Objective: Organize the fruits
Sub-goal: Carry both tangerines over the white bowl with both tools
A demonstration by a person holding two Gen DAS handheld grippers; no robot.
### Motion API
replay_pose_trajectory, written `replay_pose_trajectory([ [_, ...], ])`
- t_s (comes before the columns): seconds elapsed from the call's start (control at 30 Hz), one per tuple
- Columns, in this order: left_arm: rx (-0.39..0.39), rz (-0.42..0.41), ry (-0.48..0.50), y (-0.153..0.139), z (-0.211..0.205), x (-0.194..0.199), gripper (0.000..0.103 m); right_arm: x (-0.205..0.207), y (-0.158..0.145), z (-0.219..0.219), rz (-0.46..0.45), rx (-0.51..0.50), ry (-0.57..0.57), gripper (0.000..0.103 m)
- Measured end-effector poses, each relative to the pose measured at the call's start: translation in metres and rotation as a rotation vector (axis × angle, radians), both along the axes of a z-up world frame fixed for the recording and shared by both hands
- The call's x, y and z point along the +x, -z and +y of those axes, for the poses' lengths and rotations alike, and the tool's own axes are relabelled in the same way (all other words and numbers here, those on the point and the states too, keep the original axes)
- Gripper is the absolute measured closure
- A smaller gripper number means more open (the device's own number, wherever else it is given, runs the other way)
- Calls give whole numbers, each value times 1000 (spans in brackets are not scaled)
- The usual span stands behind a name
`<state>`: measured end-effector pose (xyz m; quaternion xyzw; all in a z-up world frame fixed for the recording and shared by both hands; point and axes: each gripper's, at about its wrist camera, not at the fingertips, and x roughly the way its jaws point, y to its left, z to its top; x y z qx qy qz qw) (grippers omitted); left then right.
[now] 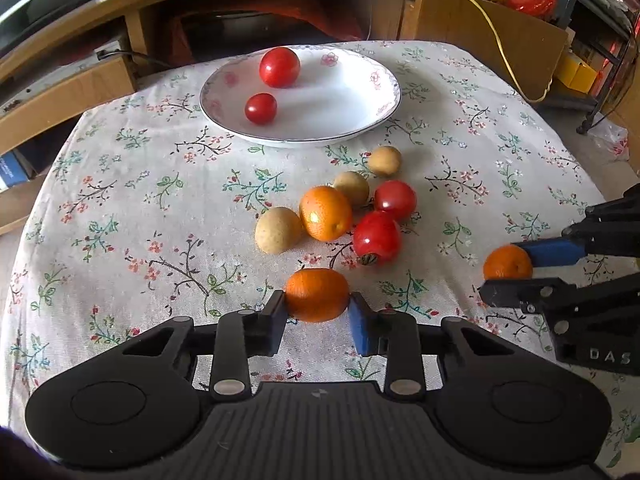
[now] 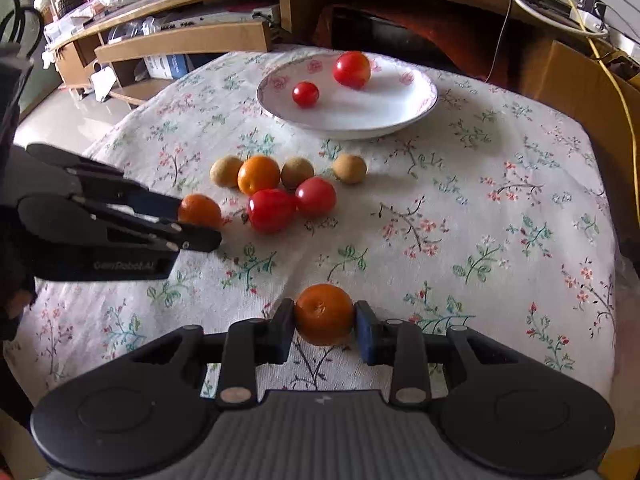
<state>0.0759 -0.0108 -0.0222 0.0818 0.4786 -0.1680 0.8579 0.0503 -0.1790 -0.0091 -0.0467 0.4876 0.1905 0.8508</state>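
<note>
My left gripper (image 1: pixel 317 312) is shut on an orange (image 1: pixel 317 295) near the table's front; it also shows in the right wrist view (image 2: pixel 199 210). My right gripper (image 2: pixel 324 322) is shut on another orange (image 2: pixel 325 314), seen at the right of the left wrist view (image 1: pixel 507 263). A white plate (image 1: pixel 340 120) at the back holds two tomatoes (image 1: pixel 279 67) (image 1: pixel 261 108). On the cloth lie a third orange (image 1: pixel 325 213), two tomatoes (image 1: pixel 377 238) (image 1: pixel 395 199) and three tan round fruits (image 1: pixel 277 229) (image 1: pixel 352 187) (image 1: pixel 384 161).
A floral tablecloth (image 1: pixel 120 208) covers the table. Wooden desk shelves (image 1: pixel 80 80) with boxes stand behind the table, and a yellow cable (image 1: pixel 496 36) hangs at the back right. The table edge curves down on the left and right.
</note>
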Motion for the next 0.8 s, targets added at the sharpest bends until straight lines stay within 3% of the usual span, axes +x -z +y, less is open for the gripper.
replay_pose_trajectory([
  [0.33, -67, -40, -17, -20, -6, 10, 62, 25, -23, 3, -51, 58, 35, 79],
  [0.8, -103, -90, -92, -37, -8, 71, 64, 92, -39, 9, -107, 87, 82, 79],
])
